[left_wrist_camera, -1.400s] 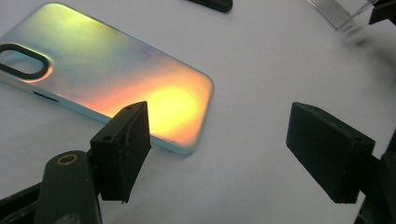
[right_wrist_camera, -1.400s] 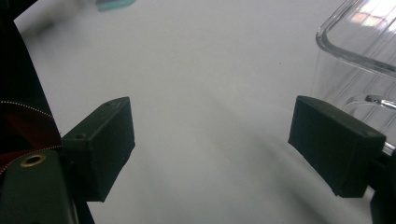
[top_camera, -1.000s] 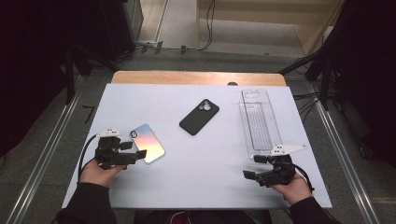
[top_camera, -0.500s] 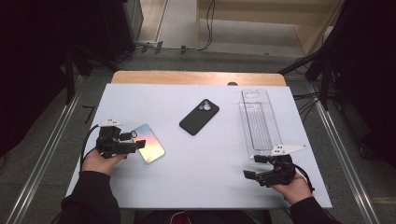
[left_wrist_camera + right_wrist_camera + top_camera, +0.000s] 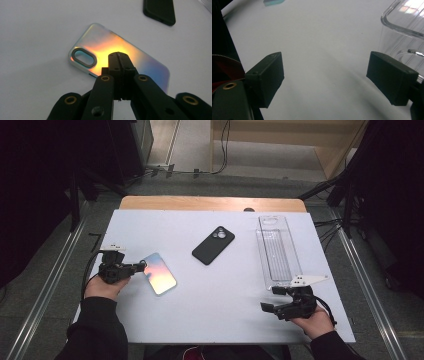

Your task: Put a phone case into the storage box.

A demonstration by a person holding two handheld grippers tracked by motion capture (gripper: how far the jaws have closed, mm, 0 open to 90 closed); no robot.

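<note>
The iridescent phone case (image 5: 160,273) lies flat on the white table (image 5: 220,315), back up, in the left half, its camera cutout (image 5: 83,57) toward my left hand. In the left gripper view I see its sheen run from orange to blue. My left gripper (image 5: 141,266) sits at the case's near-left edge; its jaws have just been closing and now meet pad to pad above the case, with nothing between them. Whether the tips touch the case's surface I cannot tell.

A black phone case (image 5: 213,244) lies near the table's middle, well apart from the iridescent one and angled the opposite way. A clear plastic tray (image 5: 276,251) stands lengthwise along the right side.

My right gripper (image 5: 272,298) rests at the near right, just short of the tray's near end. Its jaws stand wide apart over bare table, holding nothing; in the right gripper view the tray's corner rises just behind one pad (image 5: 390,77).
</note>
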